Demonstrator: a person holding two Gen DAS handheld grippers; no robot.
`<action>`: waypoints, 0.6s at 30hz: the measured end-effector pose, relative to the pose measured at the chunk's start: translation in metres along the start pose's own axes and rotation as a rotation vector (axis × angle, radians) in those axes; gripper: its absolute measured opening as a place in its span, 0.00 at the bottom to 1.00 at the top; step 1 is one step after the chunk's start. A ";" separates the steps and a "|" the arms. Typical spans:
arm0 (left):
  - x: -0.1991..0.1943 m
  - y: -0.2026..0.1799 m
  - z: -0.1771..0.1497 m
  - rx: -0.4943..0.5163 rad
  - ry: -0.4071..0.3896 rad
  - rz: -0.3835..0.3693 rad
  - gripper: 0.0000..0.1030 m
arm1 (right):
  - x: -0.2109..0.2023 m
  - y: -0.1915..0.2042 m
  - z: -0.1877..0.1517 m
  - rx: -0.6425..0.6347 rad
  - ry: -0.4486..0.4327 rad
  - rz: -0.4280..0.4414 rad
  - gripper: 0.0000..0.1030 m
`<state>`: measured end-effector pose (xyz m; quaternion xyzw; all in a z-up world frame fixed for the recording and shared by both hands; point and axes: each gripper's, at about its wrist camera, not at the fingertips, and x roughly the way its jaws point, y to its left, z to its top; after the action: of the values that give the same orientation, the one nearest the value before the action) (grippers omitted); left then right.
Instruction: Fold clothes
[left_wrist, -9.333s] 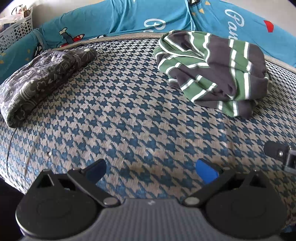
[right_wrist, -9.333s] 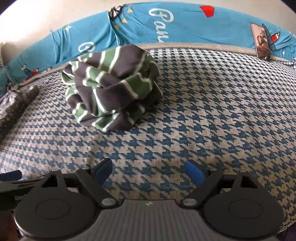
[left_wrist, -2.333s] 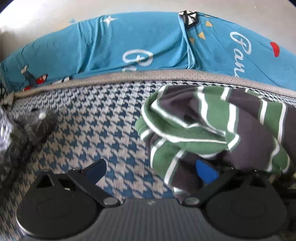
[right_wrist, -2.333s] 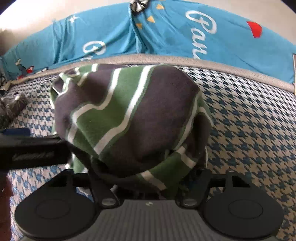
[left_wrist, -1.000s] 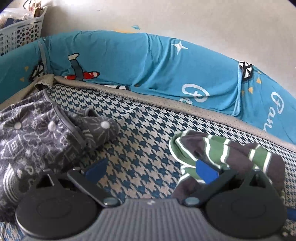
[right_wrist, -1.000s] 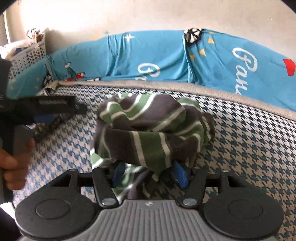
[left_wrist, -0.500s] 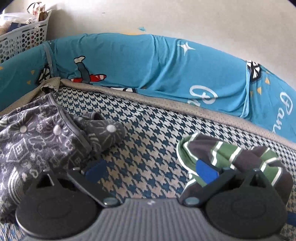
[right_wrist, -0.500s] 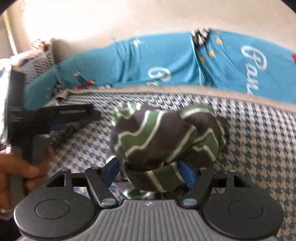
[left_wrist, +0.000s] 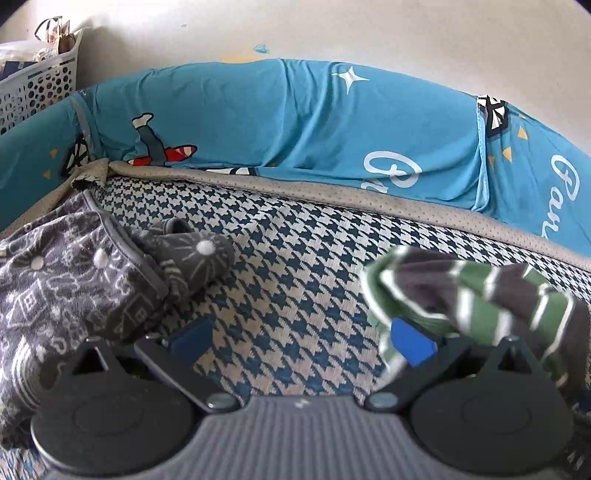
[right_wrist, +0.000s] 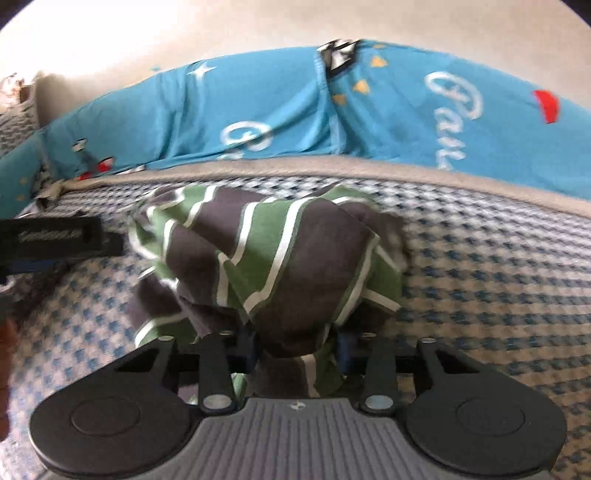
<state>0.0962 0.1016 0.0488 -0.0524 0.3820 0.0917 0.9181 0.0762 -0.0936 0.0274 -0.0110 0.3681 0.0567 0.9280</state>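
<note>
A crumpled green, grey and white striped garment (right_wrist: 273, 258) hangs bunched in front of my right gripper (right_wrist: 295, 347), which is shut on its lower folds above the houndstooth bed cover. In the left wrist view the same striped garment (left_wrist: 480, 295) sits at the right, blurred, just beyond the right blue pad. My left gripper (left_wrist: 299, 339) is open with nothing between its fingers, low over the bed cover (left_wrist: 295, 280). Seen from the right wrist, the left gripper's body (right_wrist: 55, 236) shows at the left edge.
A dark grey patterned garment (left_wrist: 74, 280) lies folded at the left. Blue printed bumper cushions (left_wrist: 295, 122) line the back edge before a pale wall. A white perforated basket (left_wrist: 33, 85) stands at the far left. A hand (right_wrist: 5, 369) shows at the left edge.
My right gripper has closed tighter on the striped garment and pulled it nearer. The left gripper has shifted slightly, staying open.
</note>
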 end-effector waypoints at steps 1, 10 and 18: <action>0.000 -0.001 0.000 0.006 0.002 0.004 1.00 | 0.000 -0.003 0.001 0.012 -0.005 -0.019 0.32; 0.005 -0.013 -0.003 0.065 0.021 0.030 1.00 | -0.005 -0.034 0.001 0.079 0.039 -0.026 0.46; 0.004 -0.015 -0.004 0.071 0.019 0.039 1.00 | -0.036 -0.054 0.004 0.077 -0.020 0.008 0.51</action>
<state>0.0999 0.0868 0.0435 -0.0132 0.3944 0.0957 0.9138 0.0594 -0.1500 0.0540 0.0271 0.3606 0.0463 0.9312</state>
